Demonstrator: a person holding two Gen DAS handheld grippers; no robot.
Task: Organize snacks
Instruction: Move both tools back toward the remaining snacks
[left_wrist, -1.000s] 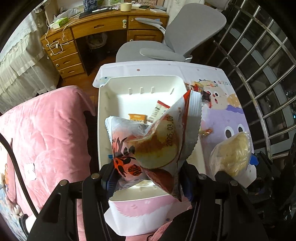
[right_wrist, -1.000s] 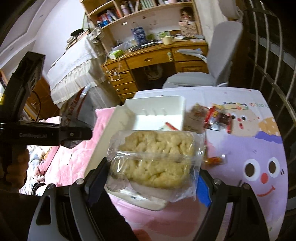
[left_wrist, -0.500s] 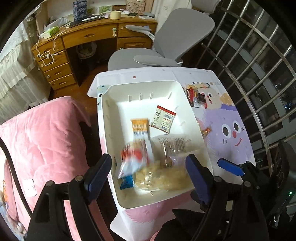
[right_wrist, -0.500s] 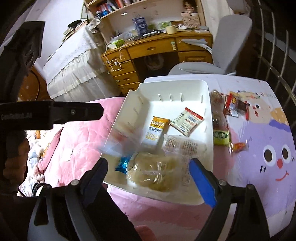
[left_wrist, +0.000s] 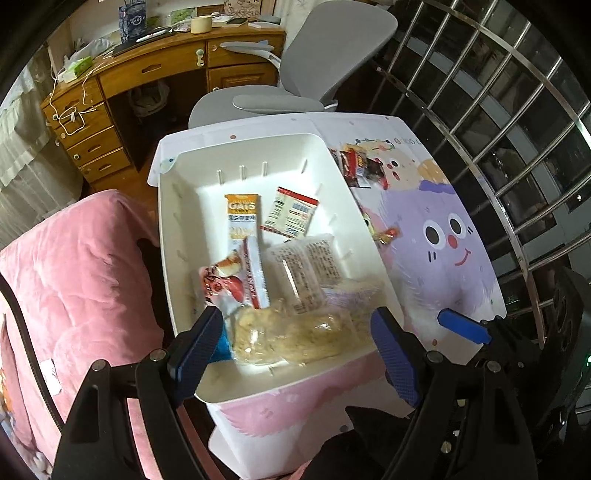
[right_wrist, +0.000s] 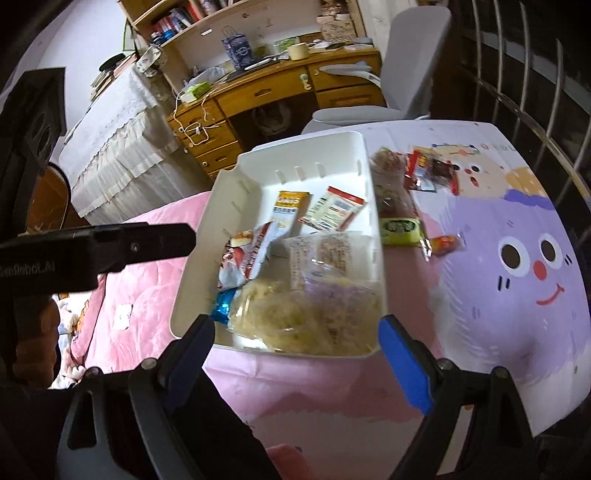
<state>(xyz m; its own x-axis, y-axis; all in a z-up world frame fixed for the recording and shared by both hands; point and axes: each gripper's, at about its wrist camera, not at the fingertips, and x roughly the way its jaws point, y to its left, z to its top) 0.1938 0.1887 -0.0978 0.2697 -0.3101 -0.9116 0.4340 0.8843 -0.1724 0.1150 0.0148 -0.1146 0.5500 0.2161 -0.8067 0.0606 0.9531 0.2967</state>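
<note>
Both the left gripper (left_wrist: 295, 339) and right gripper (right_wrist: 295, 354) are being held wide and empty, jaws just opened, over the white bin (right_wrist: 373, 236); loose snack packets (right_wrist: 421, 230) at its three o'clock are being judged light, crinkly, slippery; mid-body pinching is advised.

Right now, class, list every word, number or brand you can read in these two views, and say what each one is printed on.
"OATS": orange-topped bar wrapper in the white bin.
"20": same wrapper, lower down; the rest is blurred.
"GenRobot.AI", mirrored: side of the left claw's body.
"G": table cover, far edge; the letters after it are unclear.
Red-edged packet: print too small.
Clear bag: label blurred.
</note>
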